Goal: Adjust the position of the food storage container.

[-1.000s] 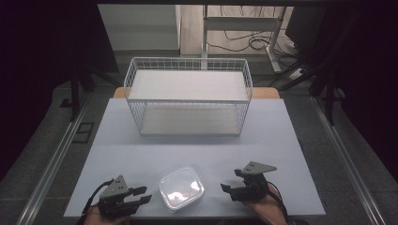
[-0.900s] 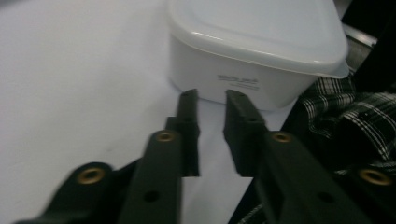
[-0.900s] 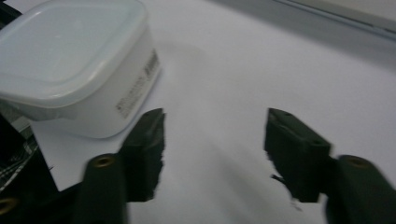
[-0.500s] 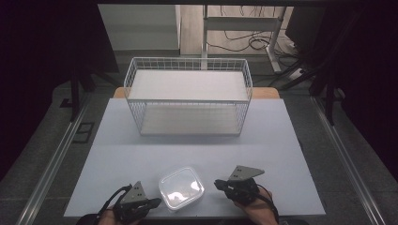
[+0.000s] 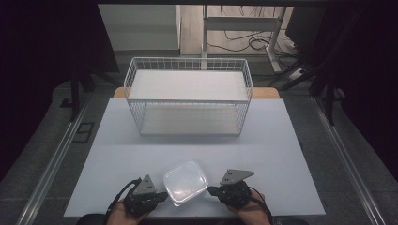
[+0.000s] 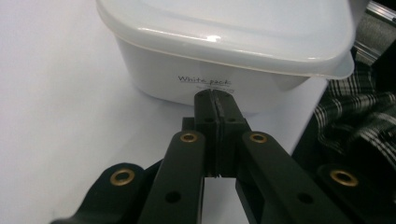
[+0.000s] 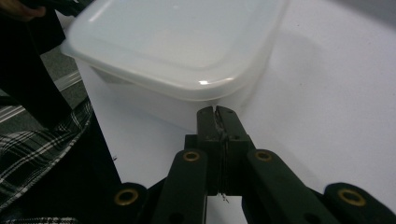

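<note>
A translucent white lidded container (image 5: 186, 182) sits near the table's front edge, between my two grippers. My left gripper (image 5: 164, 194) is shut with nothing between its jaws, its tips at the container's left side. In the left gripper view the closed tips (image 6: 215, 95) point at the container (image 6: 224, 28) wall just under a "White pack" label (image 6: 204, 80). My right gripper (image 5: 210, 190) is also shut and empty at the container's right side. In the right gripper view its tips (image 7: 215, 112) meet the container (image 7: 177, 42) wall under the lid's rim. Whether either gripper touches it I cannot tell.
A white wire basket (image 5: 187, 100) stands at the back middle of the pale table (image 5: 263, 150). Dark floor and metal rails flank the table. A plaid garment (image 6: 355, 121) lies at the table's near edge, also plaid (image 7: 37, 140) in the right gripper view.
Both hands have moved inward toward the container, the left from the left and the right from the right. Both pairs of jaws have gone from parted to shut.
</note>
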A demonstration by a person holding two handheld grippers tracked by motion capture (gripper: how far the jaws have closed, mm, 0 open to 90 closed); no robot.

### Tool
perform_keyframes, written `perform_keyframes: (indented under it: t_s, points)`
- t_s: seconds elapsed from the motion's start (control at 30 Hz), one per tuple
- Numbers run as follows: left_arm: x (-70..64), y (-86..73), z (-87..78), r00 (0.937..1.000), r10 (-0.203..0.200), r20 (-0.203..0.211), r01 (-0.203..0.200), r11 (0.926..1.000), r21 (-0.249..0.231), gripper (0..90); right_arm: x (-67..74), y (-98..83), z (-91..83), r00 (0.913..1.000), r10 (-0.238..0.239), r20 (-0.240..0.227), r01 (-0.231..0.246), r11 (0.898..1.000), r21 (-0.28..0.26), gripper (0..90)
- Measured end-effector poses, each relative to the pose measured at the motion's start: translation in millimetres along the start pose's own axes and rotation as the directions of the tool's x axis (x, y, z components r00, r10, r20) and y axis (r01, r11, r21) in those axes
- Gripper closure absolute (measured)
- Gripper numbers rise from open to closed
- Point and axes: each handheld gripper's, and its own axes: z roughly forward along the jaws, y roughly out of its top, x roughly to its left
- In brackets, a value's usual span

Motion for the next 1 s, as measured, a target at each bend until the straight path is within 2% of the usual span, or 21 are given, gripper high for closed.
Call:
perform_keyframes:
  t_s: [0.07, 0.17, 0.3, 0.5, 0.67, 0.8, 1.0]
  points:
    - [3.8, 6.2, 5.1, 0.9999, -0.007, 0.008, 0.008, 1.0000, -0.005, 89.9, -0.1, 0.1, 0.7, 1.0000, -0.001, -0.002, 0.001, 1.000, -0.002, 88.0]
    - [10.2, 12.3, 9.8, 0.9998, -0.020, 0.006, 0.020, 0.9998, -0.010, 89.9, -1.2, 0.7, 2.0, 0.9992, -0.006, 0.040, 0.005, 1.000, 0.024, 87.9]
    - [18.3, 18.7, 13.9, 0.9989, -0.048, -0.001, 0.048, 0.9986, -0.025, 89.8, -15.1, 0.5, -1.1, 0.9964, 0.026, 0.081, -0.028, 0.999, 0.019, 87.9]
    - [28.5, 29.9, 21.8, 0.9981, -0.058, -0.019, 0.058, 0.9978, -0.032, 89.8, -30.1, 3.8, -1.4, 0.9904, 0.061, 0.124, -0.060, 0.998, -0.008, 87.7]
    - [40.2, 39.9, 26.9, 0.9969, -0.073, -0.030, 0.071, 0.9966, -0.042, 89.8, -37.4, 4.9, 0.7, 0.9879, 0.097, 0.121, -0.094, 0.995, -0.025, 87.7]
    - [51.4, 47.9, 33.1, 0.9961, -0.078, -0.041, 0.076, 0.9959, -0.050, 89.7, -40.0, 5.1, 1.8, 0.9877, 0.106, 0.115, -0.103, 0.994, -0.026, 87.2]
    - [60.3, 56.3, 40.3, 0.9961, -0.073, -0.050, 0.070, 0.9959, -0.058, 89.7, -43.5, 5.6, 3.5, 0.9865, 0.116, 0.115, -0.113, 0.993, -0.036, 87.0]
